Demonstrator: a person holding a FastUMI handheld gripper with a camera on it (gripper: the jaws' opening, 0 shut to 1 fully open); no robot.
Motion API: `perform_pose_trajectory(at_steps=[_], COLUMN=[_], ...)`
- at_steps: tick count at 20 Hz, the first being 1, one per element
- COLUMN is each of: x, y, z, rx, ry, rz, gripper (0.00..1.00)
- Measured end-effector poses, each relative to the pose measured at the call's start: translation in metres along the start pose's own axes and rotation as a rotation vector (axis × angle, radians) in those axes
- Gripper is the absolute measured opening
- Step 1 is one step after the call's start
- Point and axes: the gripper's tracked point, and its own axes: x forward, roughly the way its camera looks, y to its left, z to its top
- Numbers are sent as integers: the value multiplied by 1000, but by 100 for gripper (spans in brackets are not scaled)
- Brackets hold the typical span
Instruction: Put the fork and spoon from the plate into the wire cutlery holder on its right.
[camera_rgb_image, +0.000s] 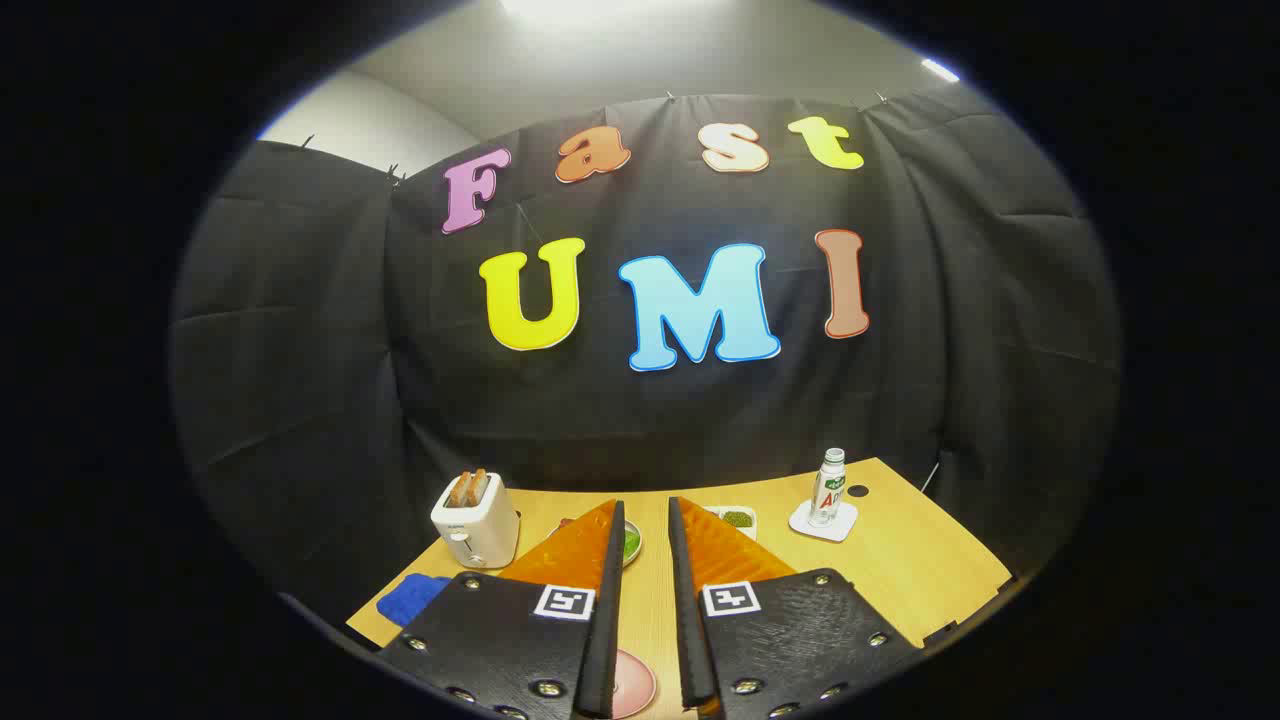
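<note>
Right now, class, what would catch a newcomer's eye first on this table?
Probably the white toaster with toast sticking up, beyond the gripper on the left finger's side. Next, the small bottle on a white coaster at the table's far side, off to the right. The jaws stand open with nothing between them, bare wood showing in the gap.
</note>
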Motion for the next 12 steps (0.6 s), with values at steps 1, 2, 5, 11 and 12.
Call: perform_pose_trajectory(at_steps=[1, 2, 5, 11, 12], x=[0, 0, 1, 3, 3], y=[2, 3, 6, 6, 6], z=[0, 1, -1, -6, -7], rx=[0, 0, 0, 4, 7], ry=[0, 0, 2, 20, 26], rz=[3, 5, 11, 7, 6], gripper=[25, 25, 25, 25, 25])
